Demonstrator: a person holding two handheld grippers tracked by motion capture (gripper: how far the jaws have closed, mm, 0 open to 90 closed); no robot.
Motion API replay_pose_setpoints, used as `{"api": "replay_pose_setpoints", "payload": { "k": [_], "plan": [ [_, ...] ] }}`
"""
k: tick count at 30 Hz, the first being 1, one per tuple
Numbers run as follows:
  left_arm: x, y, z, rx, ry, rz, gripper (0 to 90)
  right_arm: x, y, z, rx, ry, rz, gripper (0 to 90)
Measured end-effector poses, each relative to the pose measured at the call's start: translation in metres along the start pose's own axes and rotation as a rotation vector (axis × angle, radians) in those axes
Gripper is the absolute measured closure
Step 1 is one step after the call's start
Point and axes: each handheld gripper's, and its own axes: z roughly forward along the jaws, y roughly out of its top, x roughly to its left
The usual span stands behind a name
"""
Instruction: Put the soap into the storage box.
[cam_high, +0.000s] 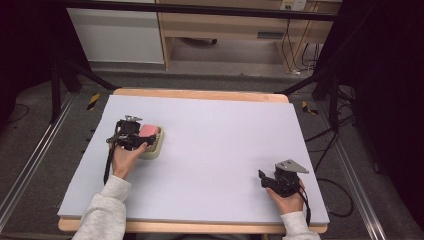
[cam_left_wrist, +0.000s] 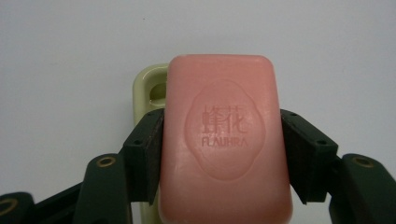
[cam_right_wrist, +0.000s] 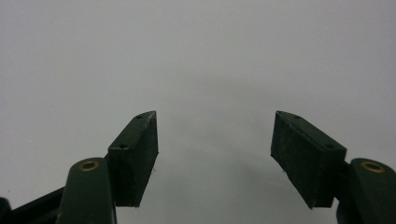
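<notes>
My left gripper (cam_left_wrist: 223, 154) is clamped on the pink soap bar (cam_left_wrist: 223, 140), one black pad pressed flat against each long side, with the stamped emblem facing up between them. Under the bar I see the pale green soap dish (cam_left_wrist: 150, 91); one end of it pokes out past the bar's far left corner. I cannot tell whether the bar rests in the dish or is lifted just clear of it. In the high view this all sits at the left of the grey table mat (cam_high: 215, 135), roughly midway between near and far, with my left hand (cam_high: 126, 159) behind the gripper and the dish (cam_high: 156, 149) just to its right.

My right gripper (cam_right_wrist: 215, 154) is spread wide with nothing between its pads, only bare mat ahead. It rests at the near right of the table (cam_high: 280, 181), well apart from the soap.

I judge the step in hand to be moving the bar with respect to its dish, either seating it or taking it out. The next move calls for a level, steady grip: soap is slick, so I should keep the squeeze even, travel straight up or straight down, and let go only once the bar is supported.
</notes>
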Motion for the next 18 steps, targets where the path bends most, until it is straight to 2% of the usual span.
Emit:
{"api": "replay_pose_setpoints", "payload": {
  "k": [7,18],
  "plan": [
    [0.002,-0.003,0.006,0.007,0.009,-0.009,37.2,0.0,0.0,0.0,-0.001,-0.002,-0.003,32.0],
    [0.0,-0.006,0.013,0.015,0.02,-0.001,37.2,0.0,0.0,0.0,0.0,-0.002,-0.004,32.0]
  ]
}}
